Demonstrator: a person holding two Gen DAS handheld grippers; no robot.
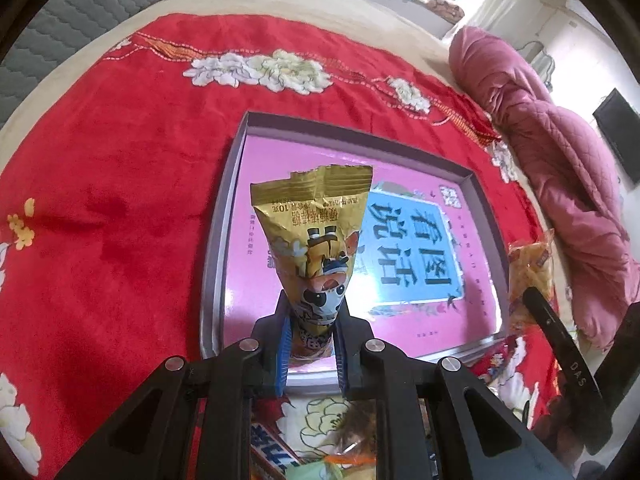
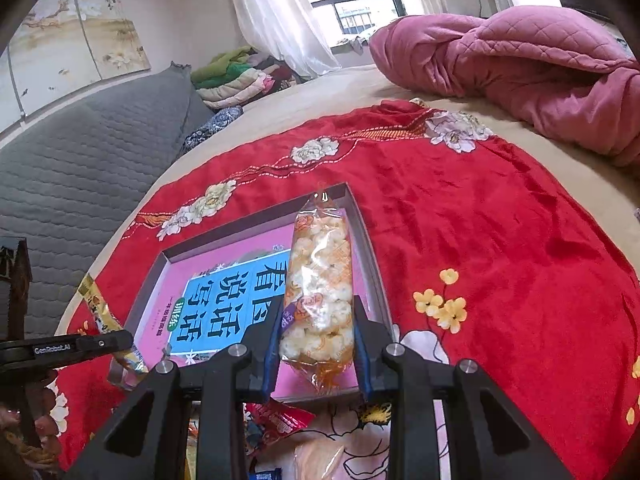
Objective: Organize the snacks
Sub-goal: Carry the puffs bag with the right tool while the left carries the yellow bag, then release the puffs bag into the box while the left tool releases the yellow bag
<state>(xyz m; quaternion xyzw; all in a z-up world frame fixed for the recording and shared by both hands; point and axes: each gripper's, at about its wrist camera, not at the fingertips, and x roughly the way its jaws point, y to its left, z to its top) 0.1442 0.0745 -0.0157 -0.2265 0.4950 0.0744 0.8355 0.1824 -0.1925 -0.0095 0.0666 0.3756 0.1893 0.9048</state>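
Observation:
My left gripper (image 1: 313,322) is shut on a gold snack packet (image 1: 316,232) with a cartoon print, held upright over the near edge of a shallow grey box (image 1: 218,240) with a pink and blue liner. My right gripper (image 2: 318,344) is shut on a clear packet of white puffed rice snacks (image 2: 320,280), held over the box's near right corner (image 2: 368,240). The gold packet (image 2: 104,320) and the left gripper's finger also show at the left of the right wrist view. The puffed packet (image 1: 528,264) shows at the right of the left wrist view.
The box lies on a red flowered blanket (image 1: 120,200) on a bed. A bunched pink quilt (image 2: 520,64) lies at the far right. Several loose snack packets (image 2: 276,420) lie near me below the grippers. A grey padded headboard (image 2: 80,168) stands at the left.

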